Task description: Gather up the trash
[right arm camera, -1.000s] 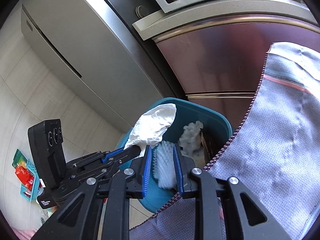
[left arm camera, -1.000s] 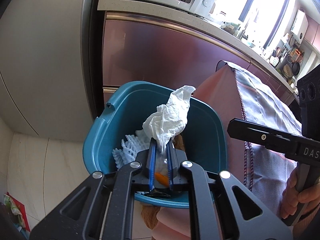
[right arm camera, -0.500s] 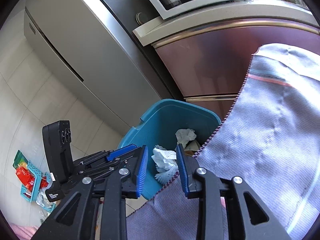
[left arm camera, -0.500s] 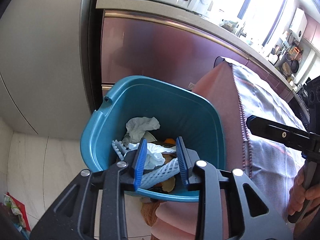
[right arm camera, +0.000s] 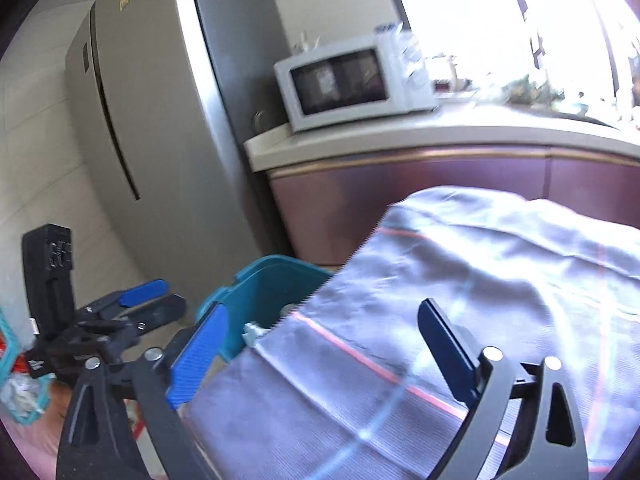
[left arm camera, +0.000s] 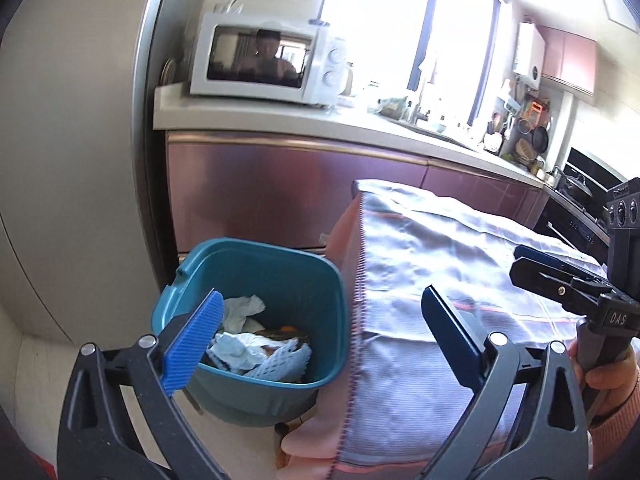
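Crumpled tissue [left arm camera: 240, 312] and white foam netting [left arm camera: 280, 360] are seen lying in the teal bin [left arm camera: 264, 264], below and beyond the left gripper [left arm camera: 320, 336]. Both its jaws and the right gripper's [right arm camera: 324, 344] are opening wide, nothing between them. A second earlier each piece was pinched; the blurred right view probably shows the bin's rim.

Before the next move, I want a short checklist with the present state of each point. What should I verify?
1. Left gripper jaws empty, opening: ok.
2. Right gripper jaws empty, opening: ok.
3. Tissue and foam net inside the bin: ok.
4. Bin upright beside the cloth: ok.
5. More trash left on the cloth: none seen, but only part shows: cannot tell.
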A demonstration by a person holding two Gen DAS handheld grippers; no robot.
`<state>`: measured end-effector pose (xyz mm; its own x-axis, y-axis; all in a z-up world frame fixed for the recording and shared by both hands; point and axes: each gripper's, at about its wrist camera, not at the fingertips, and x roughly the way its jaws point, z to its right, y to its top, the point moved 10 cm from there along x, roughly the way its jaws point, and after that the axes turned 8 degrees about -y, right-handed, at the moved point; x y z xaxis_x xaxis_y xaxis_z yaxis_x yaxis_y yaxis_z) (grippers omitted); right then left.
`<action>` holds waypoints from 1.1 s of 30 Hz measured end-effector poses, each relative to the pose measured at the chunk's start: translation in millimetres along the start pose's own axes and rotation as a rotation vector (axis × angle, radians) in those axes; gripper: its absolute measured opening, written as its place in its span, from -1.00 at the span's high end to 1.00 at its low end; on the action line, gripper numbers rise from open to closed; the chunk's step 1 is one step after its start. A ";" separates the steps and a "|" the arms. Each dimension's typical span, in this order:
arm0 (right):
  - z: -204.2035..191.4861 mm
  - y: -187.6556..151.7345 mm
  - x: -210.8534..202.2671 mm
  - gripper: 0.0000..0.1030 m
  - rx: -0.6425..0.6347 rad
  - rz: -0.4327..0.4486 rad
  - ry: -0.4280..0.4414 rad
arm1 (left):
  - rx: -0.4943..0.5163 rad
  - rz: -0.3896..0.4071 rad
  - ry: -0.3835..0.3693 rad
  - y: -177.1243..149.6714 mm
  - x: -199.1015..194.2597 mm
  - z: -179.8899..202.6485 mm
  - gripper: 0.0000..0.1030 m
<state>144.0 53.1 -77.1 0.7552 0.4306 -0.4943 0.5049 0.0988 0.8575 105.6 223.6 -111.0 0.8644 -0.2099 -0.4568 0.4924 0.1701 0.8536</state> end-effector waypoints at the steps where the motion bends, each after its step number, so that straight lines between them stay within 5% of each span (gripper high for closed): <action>1: 7.8 -1.1 -8.7 -0.87 0.002 0.020 -0.031 | 0.011 0.011 0.005 1.0 -2.4 8.0 -0.89; 19: 91.4 -3.9 -122.3 -0.87 0.030 0.346 -0.420 | 0.137 0.221 0.044 13.1 -44.8 114.6 -0.89; 33: 98.4 -22.2 -134.0 -0.87 0.059 0.350 -0.435 | 0.160 0.257 0.054 10.8 -52.1 132.3 -0.89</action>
<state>72.7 -95.1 -43.9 0.9784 0.0175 -0.2062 0.2067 -0.0393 0.9776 52.5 109.1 -44.8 0.9650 -0.1270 -0.2296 0.2381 0.0560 0.9696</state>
